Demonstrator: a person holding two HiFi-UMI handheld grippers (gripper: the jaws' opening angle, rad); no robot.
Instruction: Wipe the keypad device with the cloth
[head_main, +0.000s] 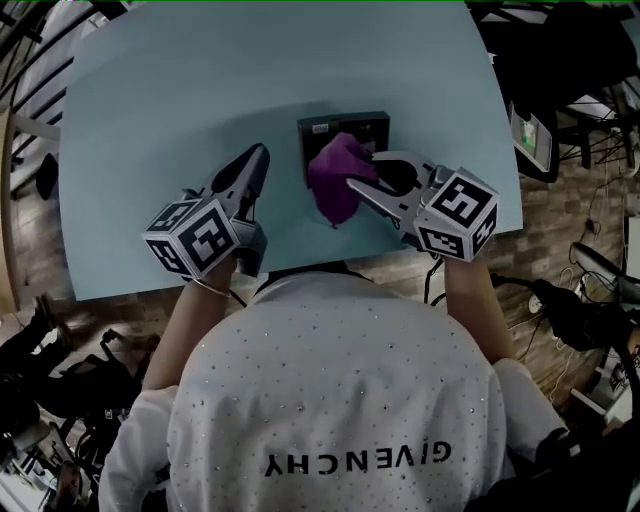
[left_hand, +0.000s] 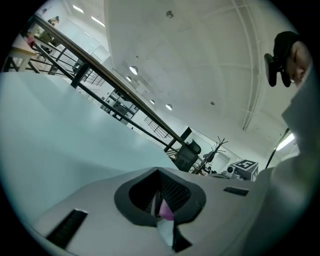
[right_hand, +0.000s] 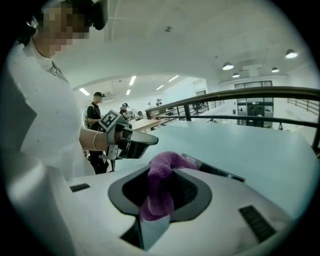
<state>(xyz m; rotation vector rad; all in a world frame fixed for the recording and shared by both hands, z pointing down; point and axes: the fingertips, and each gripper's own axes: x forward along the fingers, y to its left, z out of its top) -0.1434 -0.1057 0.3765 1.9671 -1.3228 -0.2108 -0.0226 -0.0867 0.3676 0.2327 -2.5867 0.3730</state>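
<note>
The dark keypad device lies flat on the pale blue table, near its front middle. A purple cloth is bunched over the device's front part. My right gripper reaches in from the right and is shut on the cloth; in the right gripper view the cloth hangs out of the closed jaws, with the device's edge just beyond. My left gripper hovers left of the device, shut and holding nothing; the left gripper view shows only bare table ahead of it.
The table's curved front edge runs just behind both grippers. Dark chairs and cables crowd the wooden floor at the right, and a small screen stands off the table's right edge. People stand far off beyond the left gripper.
</note>
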